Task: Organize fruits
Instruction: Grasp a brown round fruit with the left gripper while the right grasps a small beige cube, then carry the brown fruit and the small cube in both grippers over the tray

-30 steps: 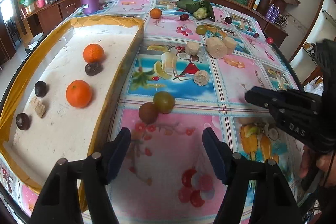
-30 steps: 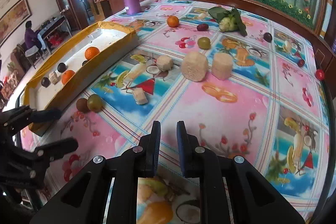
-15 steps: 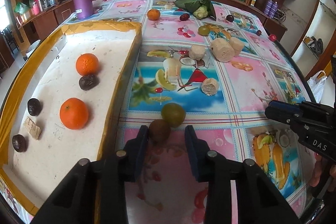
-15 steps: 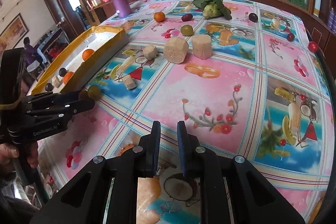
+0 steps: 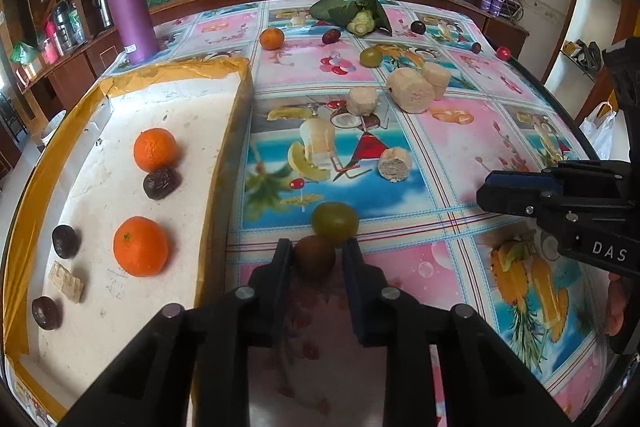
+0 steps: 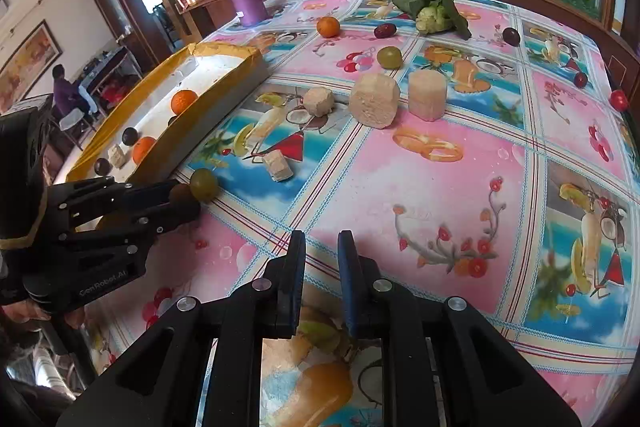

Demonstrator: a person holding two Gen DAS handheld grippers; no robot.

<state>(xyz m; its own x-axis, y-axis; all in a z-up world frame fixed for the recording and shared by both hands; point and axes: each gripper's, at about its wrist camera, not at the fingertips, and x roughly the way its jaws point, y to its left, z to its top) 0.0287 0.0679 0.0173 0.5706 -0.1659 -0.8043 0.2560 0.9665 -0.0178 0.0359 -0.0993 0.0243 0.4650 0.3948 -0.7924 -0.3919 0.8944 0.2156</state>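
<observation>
Closing left tongs (image 5: 314, 261) on small brown fruit (image 5: 315, 258) on bench (image 5: 460, 147) beside tray (image 5: 224, 163); right tongs (image 6: 321, 259) shut, empty; probably light, smooth, soft, so squeezing gently at round middle.

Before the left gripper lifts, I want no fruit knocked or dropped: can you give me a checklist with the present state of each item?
1. Brown fruit sits between the jaws of the left gripper: ok.
2. Grip settled: not ok, the jaws are closing, and firm contact on both sides cannot be confirmed.
3. Green fruit clear of the grasp: not ok, it touches the brown fruit and lies by the right fingertip.
4. Free space in the tray for it: ok, bare floor shows between the oranges.
5. Right gripper out of the way: ok, shut, empty, apart from the left.
</observation>
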